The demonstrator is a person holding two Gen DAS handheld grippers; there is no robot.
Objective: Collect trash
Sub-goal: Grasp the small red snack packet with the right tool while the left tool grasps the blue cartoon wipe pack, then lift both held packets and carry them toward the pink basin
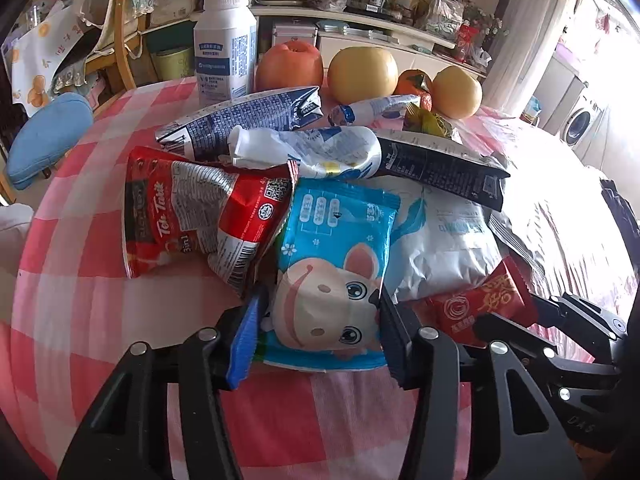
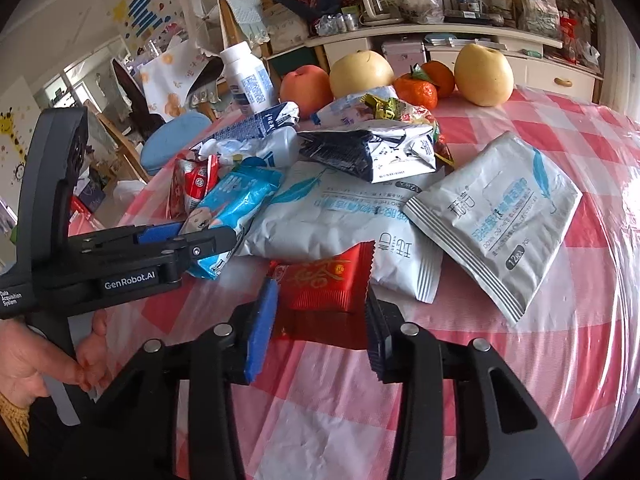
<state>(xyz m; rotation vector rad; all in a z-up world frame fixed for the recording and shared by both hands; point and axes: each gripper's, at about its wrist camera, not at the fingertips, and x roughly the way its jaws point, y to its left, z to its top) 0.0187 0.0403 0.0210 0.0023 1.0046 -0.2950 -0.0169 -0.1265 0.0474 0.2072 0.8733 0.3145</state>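
A heap of wrappers lies on the pink checked tablecloth [image 1: 100, 320]. My left gripper [image 1: 320, 332] is shut on a blue packet with a cartoon animal [image 1: 332, 280], one pad against each side edge. From the right wrist view the left gripper [image 2: 192, 236] shows side-on, clamping that blue packet [image 2: 236, 200]. My right gripper [image 2: 320, 320] is shut on a small red packet with gold print [image 2: 324, 280], whose edges meet both pads. That red packet [image 1: 480, 300] also shows in the right gripper [image 1: 512, 316] at the lower right of the left wrist view.
In the heap lie a red tea sachet bag [image 1: 192, 216], a crushed white bottle [image 1: 312, 152], flattened cartons [image 1: 248, 120] and two white wipe pouches [image 2: 320, 216] [image 2: 496, 216]. Behind stand a white jar [image 1: 224, 44], an apple [image 1: 289, 65], pears [image 1: 362, 70] and tangerines [image 2: 416, 94]. A hand [image 2: 24, 360] holds the left gripper's handle.
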